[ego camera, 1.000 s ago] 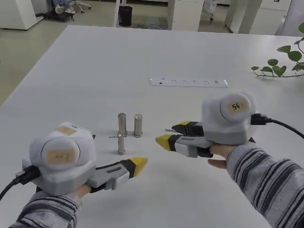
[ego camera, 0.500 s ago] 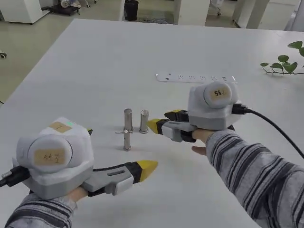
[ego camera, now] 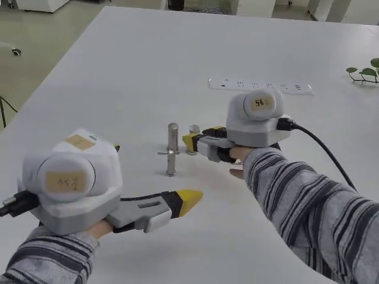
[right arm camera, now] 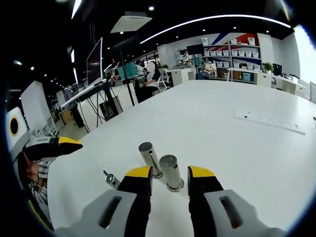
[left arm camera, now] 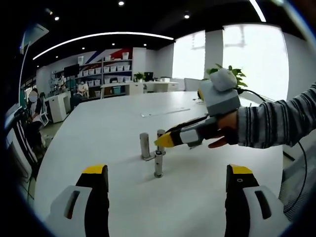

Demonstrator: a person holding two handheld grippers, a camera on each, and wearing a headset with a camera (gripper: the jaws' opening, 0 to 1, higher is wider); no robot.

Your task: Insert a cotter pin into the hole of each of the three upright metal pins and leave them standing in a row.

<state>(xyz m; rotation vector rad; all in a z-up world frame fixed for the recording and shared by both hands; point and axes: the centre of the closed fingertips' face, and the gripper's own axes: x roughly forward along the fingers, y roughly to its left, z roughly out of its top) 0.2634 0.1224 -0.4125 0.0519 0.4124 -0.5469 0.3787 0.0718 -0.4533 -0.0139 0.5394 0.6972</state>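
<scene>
The head view looked down across the desk (ego camera: 118, 71) toward 12 o'clock. The left gripper view faced 2 o'clock and the right 9 o'clock, both low and sharing the metal pins (right arm camera: 170, 173) close up.

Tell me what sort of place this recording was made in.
Probably an open-plan office or lab workspace: a long white table carrying a white power strip, wall shelves of white storage bins, and a flat monitor on a stand behind.

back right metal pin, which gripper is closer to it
Right. The right gripper has its open jaws on either side of the back right metal pin. The left gripper sits well short of the pins, nearer the person, with its jaws open.
</scene>
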